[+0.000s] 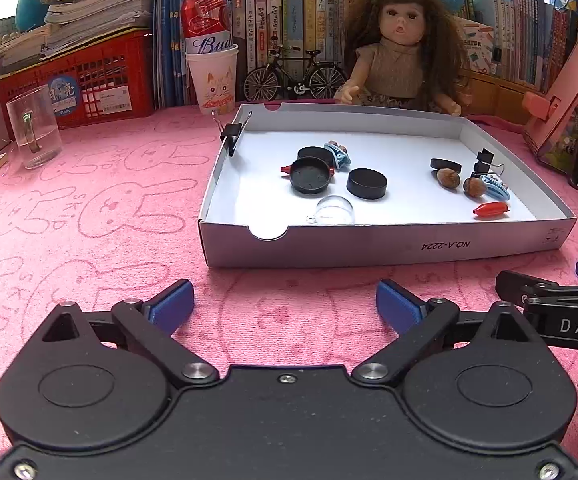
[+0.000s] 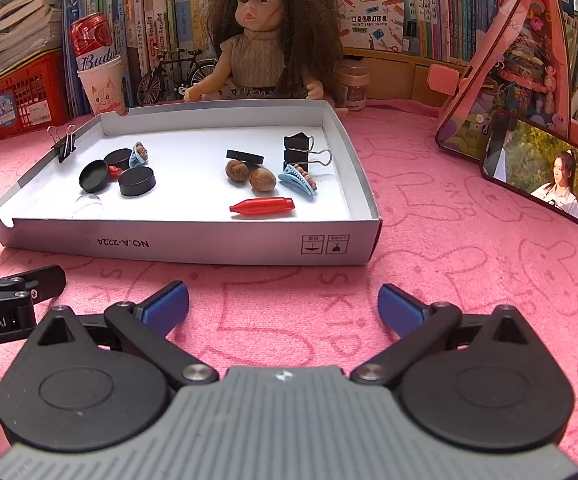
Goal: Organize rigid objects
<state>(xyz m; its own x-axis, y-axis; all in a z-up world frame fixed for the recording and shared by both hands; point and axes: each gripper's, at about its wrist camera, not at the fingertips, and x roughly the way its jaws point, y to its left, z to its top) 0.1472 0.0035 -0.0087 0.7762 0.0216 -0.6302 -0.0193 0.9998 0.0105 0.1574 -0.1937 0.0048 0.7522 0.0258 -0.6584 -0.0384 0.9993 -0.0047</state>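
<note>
Both tools sat low on the pink tabletop [image 2: 449, 248] before the tray [image 2: 193, 240], side by side. Left tool [image 1: 285, 304] wide, empty. Right tool [image 2: 283, 306] wide, empty. Pieces lay loose in the tray: pucks [image 2: 137, 182], nuts [image 2: 263, 179], red float [image 2: 263, 205], blue clip [image 2: 296, 181]. Judgement: clear the near wall first, then drop onto one isolated piece; the float looked easiest.

Pink bunny-print cloth [image 1: 101, 208] over the table. On it: white box lid [image 1: 409, 246] at centre, glass mug [image 1: 35, 132] at 10 o'clock, phone [image 2: 545, 184] at 3 o'clock.
</note>
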